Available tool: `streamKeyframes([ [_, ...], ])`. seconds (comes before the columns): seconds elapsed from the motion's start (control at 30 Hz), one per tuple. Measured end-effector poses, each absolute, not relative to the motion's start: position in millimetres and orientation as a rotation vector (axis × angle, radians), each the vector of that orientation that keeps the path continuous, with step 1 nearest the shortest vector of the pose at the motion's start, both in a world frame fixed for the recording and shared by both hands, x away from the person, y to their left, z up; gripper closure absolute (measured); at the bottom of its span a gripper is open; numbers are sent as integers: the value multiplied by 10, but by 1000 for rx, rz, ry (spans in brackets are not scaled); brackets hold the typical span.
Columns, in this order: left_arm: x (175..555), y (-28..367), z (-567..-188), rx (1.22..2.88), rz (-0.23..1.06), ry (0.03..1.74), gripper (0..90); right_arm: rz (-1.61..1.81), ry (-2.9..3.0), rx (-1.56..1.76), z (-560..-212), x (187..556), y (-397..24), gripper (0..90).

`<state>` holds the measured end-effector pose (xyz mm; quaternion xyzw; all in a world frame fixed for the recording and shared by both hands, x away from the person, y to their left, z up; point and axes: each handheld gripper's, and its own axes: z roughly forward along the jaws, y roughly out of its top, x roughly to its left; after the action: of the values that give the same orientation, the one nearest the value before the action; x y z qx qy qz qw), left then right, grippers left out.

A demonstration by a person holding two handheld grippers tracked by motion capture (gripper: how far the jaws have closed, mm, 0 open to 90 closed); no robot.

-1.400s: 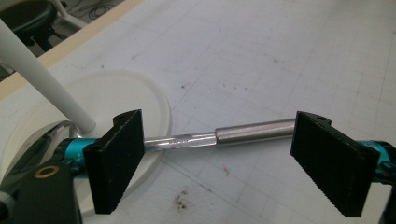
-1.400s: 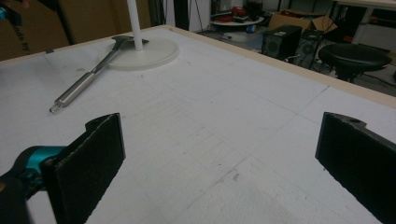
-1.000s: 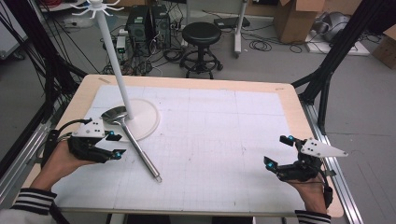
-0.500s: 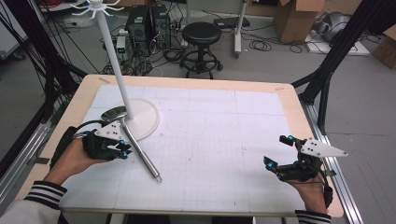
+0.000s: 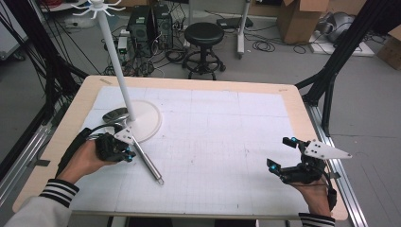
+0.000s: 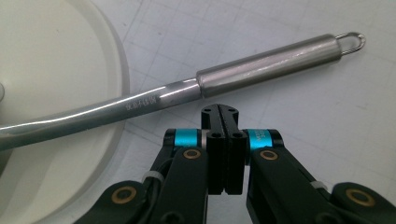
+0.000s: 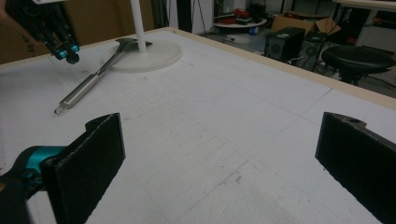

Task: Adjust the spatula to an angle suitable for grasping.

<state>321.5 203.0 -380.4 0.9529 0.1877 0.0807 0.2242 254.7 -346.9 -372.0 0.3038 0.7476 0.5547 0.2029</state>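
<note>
The left gripper (image 6: pixel 223 112) has just squeezed its jaws together on nothing, just beside the metal ladle (image 6: pixel 187 91). The right gripper (image 7: pixel 219 154) is wide open, holding nothing.

Left gripper (image 5: pixel 126 155) sits near the left edge of the surface (image 5: pixel 213 142), hand wrapped around it, striped cuff showing. Its fingers (image 6: pixel 223 122) have just been closing and are pressed together with nothing between them. Right gripper (image 5: pixel 282 153) hovers near the right edge, fingers (image 7: pixel 88 165) spread wide apart.
</note>
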Motion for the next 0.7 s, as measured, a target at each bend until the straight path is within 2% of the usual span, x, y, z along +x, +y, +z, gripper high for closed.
streamKeyframes([
  [0.2, 3270, 1966, -3870, 2705, 225, 488, 898, 1545, 2091, 843, -3727, 2554, -3469, 4],
  [0.23, 3314, 1973, -3833, 2785, 246, 424, 898, 1552, 2094, 849, -3730, 2552, -3464, 3],
  [0.7, 3409, 1882, -3939, 2841, 226, 456, 900, 1554, 2094, 843, -3725, 2552, -3457, 4],
])
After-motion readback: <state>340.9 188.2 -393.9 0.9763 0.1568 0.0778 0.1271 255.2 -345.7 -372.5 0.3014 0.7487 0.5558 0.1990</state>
